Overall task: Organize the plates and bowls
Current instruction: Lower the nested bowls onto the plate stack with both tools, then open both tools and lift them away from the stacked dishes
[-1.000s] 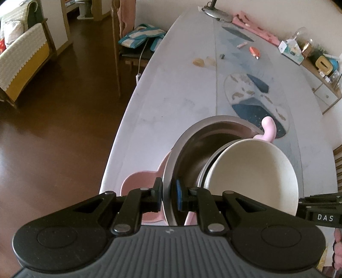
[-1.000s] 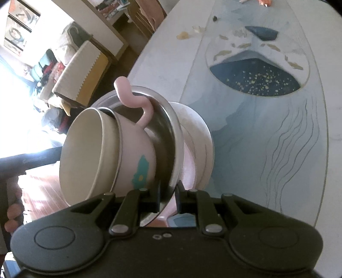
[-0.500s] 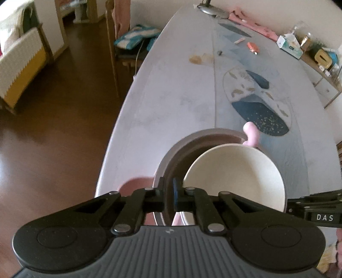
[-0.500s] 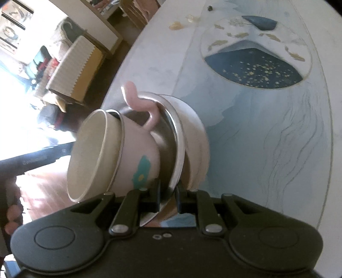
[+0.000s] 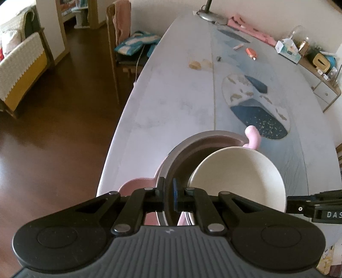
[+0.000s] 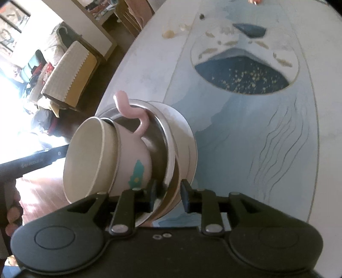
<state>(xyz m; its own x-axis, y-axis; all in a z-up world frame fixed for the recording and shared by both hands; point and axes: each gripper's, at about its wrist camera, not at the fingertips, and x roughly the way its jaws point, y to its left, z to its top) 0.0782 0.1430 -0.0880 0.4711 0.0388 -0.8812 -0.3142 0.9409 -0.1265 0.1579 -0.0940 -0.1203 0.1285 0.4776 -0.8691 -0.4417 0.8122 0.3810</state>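
Note:
A stack of dishes sits at the near end of the table: a steel bowl (image 5: 205, 147), with a pink cup with a curled handle (image 5: 253, 139) and a cream bowl (image 5: 237, 177) nested in it, on a pink plate (image 5: 136, 184). My left gripper (image 5: 168, 192) is shut on the steel bowl's rim. In the right wrist view the stack looks tilted: cream bowl (image 6: 85, 158), pink cup (image 6: 132, 158), steel bowl (image 6: 171, 154), white plate (image 6: 190, 147). My right gripper (image 6: 167, 193) is open, its jaws on either side of the steel bowl's rim.
The long white table (image 5: 175, 89) has a blue and gold printed cloth (image 5: 256, 102). Small items, a tissue box (image 5: 287, 49) and a lamp base (image 5: 210, 17) lie at the far end. A chair (image 5: 121, 42) stands by the left edge, above dark wood floor.
My right gripper has opened off the steel bowl's rim. The stack has tilted less and settled lower toward the table. My left gripper stays shut on the rim.

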